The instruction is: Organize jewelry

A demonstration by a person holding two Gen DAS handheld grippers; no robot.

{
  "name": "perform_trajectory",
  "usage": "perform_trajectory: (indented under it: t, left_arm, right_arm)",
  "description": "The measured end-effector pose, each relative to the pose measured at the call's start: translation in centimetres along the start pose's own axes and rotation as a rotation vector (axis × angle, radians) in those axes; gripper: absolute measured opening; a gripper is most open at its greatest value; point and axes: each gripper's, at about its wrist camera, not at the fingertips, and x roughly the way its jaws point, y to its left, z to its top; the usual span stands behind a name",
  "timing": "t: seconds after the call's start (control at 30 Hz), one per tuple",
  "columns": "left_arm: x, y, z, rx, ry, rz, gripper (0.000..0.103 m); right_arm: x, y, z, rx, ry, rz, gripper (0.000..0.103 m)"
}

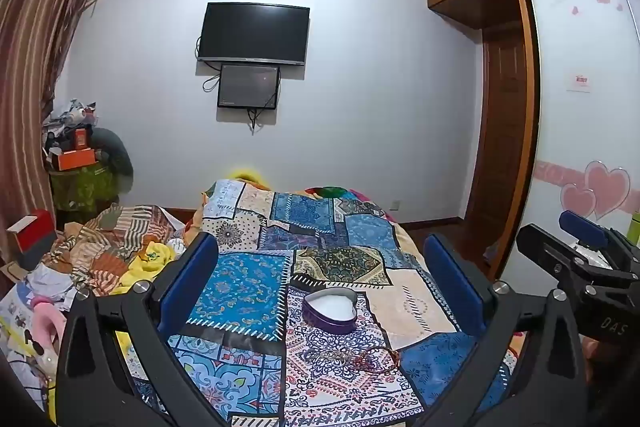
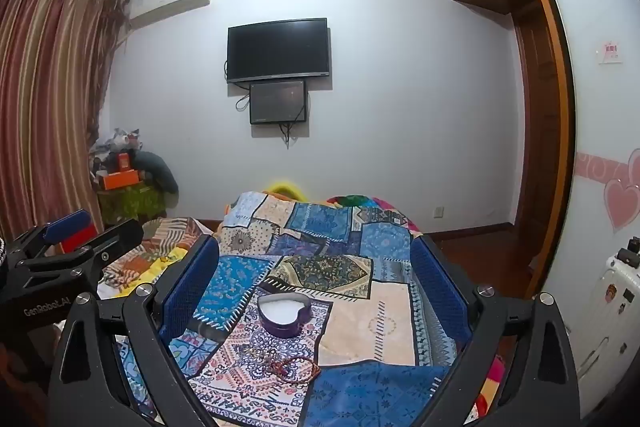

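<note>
Bedroom scene at what reads as the outset of the jewelry-sorting task, seen from both wrist cameras. In the left wrist view, the left gripper (image 1: 320,291) occupies the lower part of the frame with its blue-padded fingers (image 1: 188,291) spread wide apart and grasping nothing; between them, at lower centre, lies the patchwork bedspread (image 1: 240,291). On that cloth, slightly right of centre, sits the heart-shaped box (image 1: 330,311), purple-walled, lidless, with a pale lining and no visible contents. Just below it in the frame, near but apart from the box, lies the jewelry pile (image 1: 356,357): a tangle of thin chains and a reddish beaded strand, its separate pieces too small to count. At the right edge of this view the right gripper (image 1: 576,251) appears from the side, its jaws parted and empty. In the right wrist view the same layout recurs: the left gripper enters from the left edge, and the right gripper's own fingers stand released, framing the box at lower centre and the pile immediately beneath it, left of centre. Judged from this arrangement, nothing has yet been placed: the box holds no item, every piece rests on the bedspread, and neither tool touches anything. All remaining work, namely picking each piece from the tangle and setting it inside the box, appears still to be done.
</note>
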Motion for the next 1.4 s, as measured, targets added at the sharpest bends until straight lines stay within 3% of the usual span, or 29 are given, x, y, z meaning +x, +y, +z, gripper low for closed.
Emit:
perform_trajectory:
  t: [1.4]
  left_arm:
    - [0.7, 0.2, -0.5, 0.002, 0.031, -0.015, 0.103]
  right_arm:
    - [0.5, 0.7, -0.8, -0.005, 0.021, 0.009, 0.095]
